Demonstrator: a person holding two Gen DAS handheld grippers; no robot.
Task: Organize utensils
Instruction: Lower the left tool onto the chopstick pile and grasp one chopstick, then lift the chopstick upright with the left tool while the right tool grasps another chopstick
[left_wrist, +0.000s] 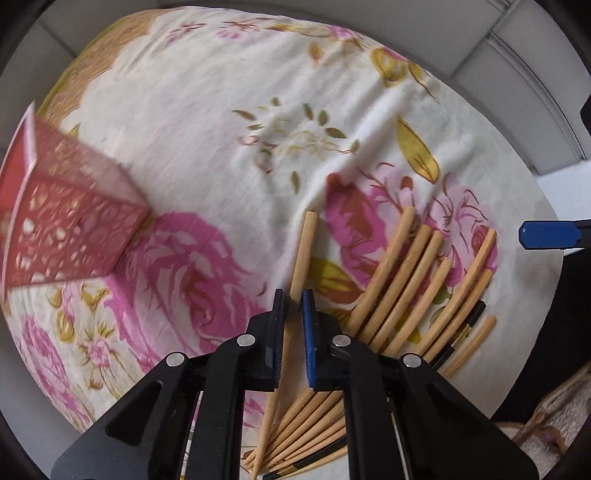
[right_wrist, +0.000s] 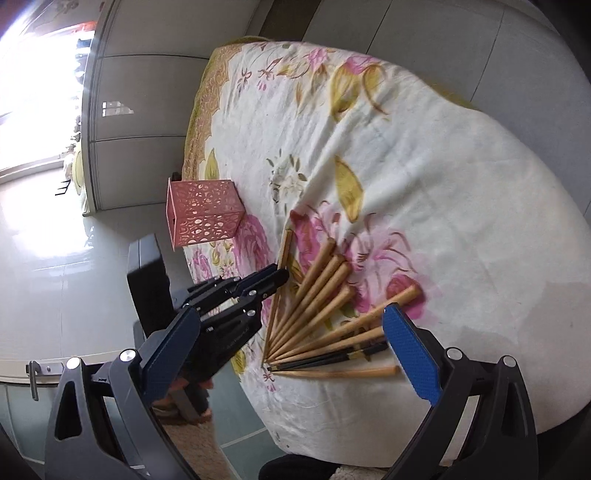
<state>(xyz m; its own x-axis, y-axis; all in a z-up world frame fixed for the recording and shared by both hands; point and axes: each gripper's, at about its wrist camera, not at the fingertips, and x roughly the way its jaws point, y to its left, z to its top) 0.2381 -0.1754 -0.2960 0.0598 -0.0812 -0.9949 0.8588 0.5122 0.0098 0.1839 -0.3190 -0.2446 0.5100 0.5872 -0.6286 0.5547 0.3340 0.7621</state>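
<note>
Wooden chopsticks (left_wrist: 406, 280) lie fanned out on the floral cloth, with a black chopstick (left_wrist: 465, 328) among them. The leftmost one is a single wooden chopstick (left_wrist: 304, 251), and my left gripper (left_wrist: 293, 306) points straight down, shut on it. In the right wrist view the same fan (right_wrist: 325, 306) spreads in front of my right gripper (right_wrist: 293, 314). That gripper is open wide, and no pad touches a chopstick. My left gripper (right_wrist: 273, 277) sits at the fan's left edge. A pink perforated square holder (left_wrist: 74, 221) (right_wrist: 203, 214) stands upright on the cloth to the left, apart from both grippers.
The floral cloth (right_wrist: 424, 184) covers a table whose near edge drops to a tiled floor (right_wrist: 55, 277). Grey wall panels (right_wrist: 147, 110) stand behind it. A dark box-like object (right_wrist: 147, 280) stands left of the table, and a woven mat (left_wrist: 554, 417) lies on the floor.
</note>
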